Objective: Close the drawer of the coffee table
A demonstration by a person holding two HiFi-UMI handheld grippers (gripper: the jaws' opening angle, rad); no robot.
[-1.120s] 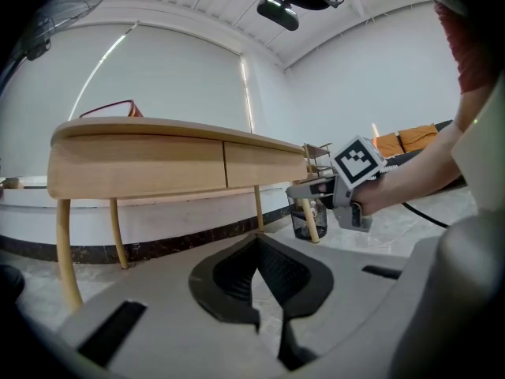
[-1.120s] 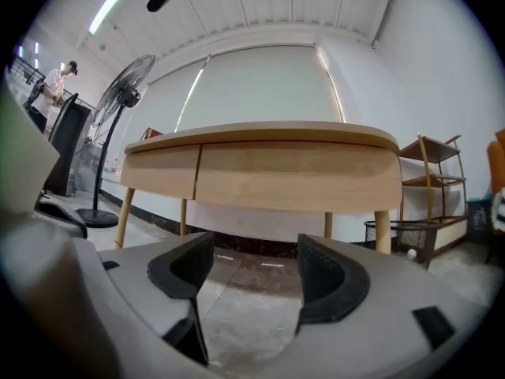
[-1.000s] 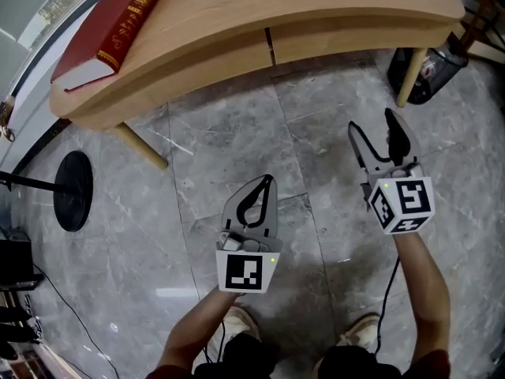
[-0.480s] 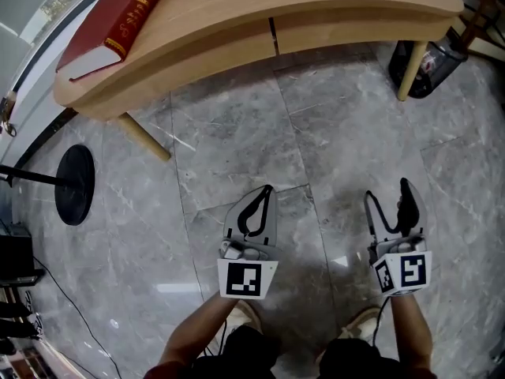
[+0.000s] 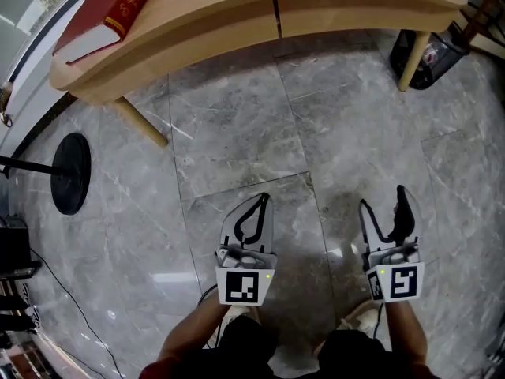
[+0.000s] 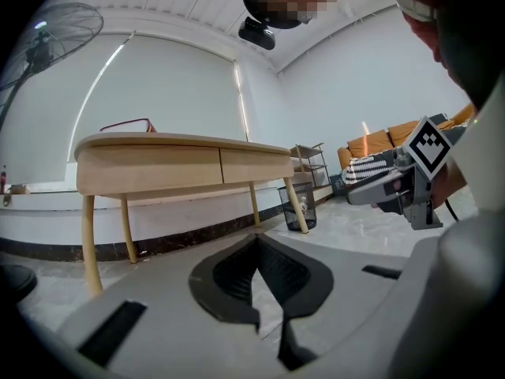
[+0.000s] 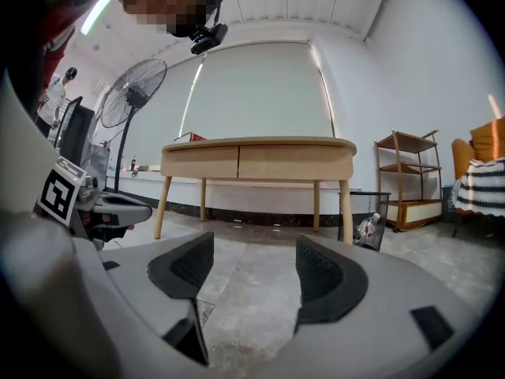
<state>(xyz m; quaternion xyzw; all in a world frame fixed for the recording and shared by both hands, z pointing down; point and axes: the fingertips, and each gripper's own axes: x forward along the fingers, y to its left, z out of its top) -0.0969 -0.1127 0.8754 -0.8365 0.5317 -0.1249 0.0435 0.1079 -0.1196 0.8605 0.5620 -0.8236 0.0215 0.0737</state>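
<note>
A person stands back from the coffee table (image 5: 237,10), both grippers lowered over the grey tiled floor (image 5: 237,140) and held close to the body. The right gripper (image 5: 383,202), higher and nearer the table's right end a second ago, is now drawn back level with the left gripper (image 5: 261,202), the two side by side and well apart from the furniture. The left gripper has barely shifted. Its jaws are pressed together at the tips with nothing between them. The right gripper's jaws stand apart and also hold nothing, with only bare floor showing through the gap. The drawer (image 5: 355,24) sits under the table top. Its two fronts, split by a thin dark seam, look flush with each other from above and in the right gripper view, with no box jutting out. A red book (image 5: 106,10) lies on the table's left end, and a bin (image 5: 432,54) stands on the floor by its right end. The retreat reads as a step back once the work is over. Judged from the flush fronts, the drawer appears shut and the task looks finished, with neither tool touching anything. Which of the two fronts is the one in question cannot be told from here.
</note>
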